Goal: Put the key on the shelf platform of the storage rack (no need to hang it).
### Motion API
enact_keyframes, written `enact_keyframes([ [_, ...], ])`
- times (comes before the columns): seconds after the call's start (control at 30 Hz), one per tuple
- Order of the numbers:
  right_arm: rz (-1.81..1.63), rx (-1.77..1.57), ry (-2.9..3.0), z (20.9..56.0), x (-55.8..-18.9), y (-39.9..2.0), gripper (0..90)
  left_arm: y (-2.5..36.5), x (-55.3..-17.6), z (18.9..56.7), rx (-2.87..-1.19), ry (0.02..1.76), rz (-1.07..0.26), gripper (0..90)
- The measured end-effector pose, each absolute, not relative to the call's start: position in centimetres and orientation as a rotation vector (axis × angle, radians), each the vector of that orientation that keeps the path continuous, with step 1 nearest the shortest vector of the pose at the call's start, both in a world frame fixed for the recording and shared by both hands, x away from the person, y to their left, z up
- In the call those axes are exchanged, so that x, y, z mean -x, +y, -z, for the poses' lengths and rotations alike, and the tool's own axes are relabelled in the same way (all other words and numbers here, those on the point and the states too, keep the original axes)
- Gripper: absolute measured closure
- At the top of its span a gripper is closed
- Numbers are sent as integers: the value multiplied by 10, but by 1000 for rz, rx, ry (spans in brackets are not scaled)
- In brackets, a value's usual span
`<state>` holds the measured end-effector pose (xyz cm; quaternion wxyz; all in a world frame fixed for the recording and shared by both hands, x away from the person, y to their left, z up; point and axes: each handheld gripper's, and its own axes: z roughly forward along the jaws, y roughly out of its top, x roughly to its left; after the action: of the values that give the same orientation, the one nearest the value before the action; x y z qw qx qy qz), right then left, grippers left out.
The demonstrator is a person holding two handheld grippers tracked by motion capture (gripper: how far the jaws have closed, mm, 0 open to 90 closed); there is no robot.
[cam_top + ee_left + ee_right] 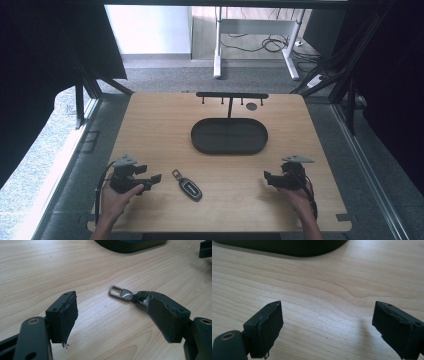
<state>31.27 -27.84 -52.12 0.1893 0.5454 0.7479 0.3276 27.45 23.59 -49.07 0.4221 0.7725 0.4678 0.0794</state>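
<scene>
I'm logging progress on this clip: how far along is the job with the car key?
Nothing looks done yet. The car key lies flat on the table, apart from the oval tray and the hook rack. In hand: the left gripper sits beside the key with open jaws, the key's metal loop just ahead. The right gripper is open and holds nothing. Picking up and placing the key remain.

Wooden table (150, 125): black oval tray (229, 136), car key fob (188, 186).
</scene>
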Motion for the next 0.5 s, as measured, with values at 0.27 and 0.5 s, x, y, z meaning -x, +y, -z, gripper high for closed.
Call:
enact_keyframes([
  [0.27,-996,-1467,2120,511,-302,-282,142,230,-269,484,-1967,1137,-230,220],
  [0.5,-1031,-1399,2163,499,-303,-272,195,233,-267,486,-1964,1138,-217,205],
])
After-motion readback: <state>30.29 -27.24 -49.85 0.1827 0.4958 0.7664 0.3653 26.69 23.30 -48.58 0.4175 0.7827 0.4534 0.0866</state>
